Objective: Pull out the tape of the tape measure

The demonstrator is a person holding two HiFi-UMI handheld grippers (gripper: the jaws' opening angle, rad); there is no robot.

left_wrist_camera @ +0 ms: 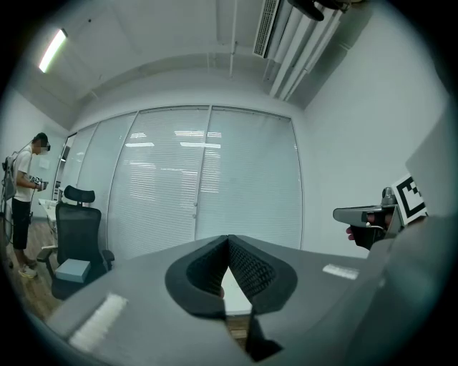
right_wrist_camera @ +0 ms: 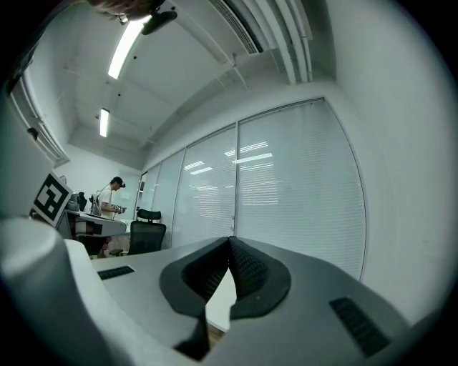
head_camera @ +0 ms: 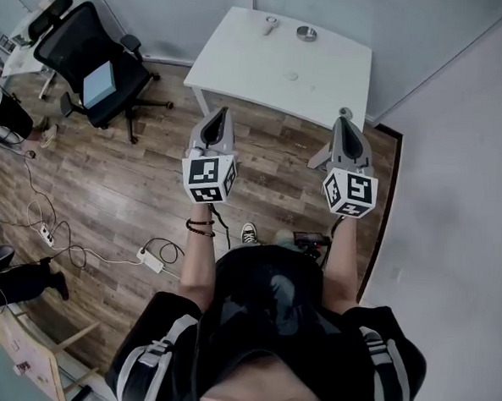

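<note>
Wood-plank brown floor (head_camera: 108,187) fills most of the head view, bare and open left of the person. Grey-white partition walls (head_camera: 457,166) close the top and right; the right one runs near the right arm. A white rectangular table (head_camera: 267,69) stands in the corner ahead. Its near edge lies just in front of both tools, its left corner free.

A black mesh office chair (head_camera: 82,49) with a light-blue box on its seat stands well left of the table. Black and white cables and a white power strip (head_camera: 150,260) lie on the floor at lower left.

The left gripper (head_camera: 220,110), grey with a marker cube, points at the table. Its ribbed black pads are pressed together with nothing between them. The right gripper (head_camera: 344,115), same build, has its tip over the table's near right corner. Its jaws are also closed tight and empty.

The tape measure (head_camera: 306,33) looks to be the small round silver-grey case at the table's far edge, well apart from both grippers and too small to make out its tape. A smaller silver item (head_camera: 270,24) lies just left of it, kind unclear.

A second person (left_wrist_camera: 25,193) stands far left in both gripper views.
</note>
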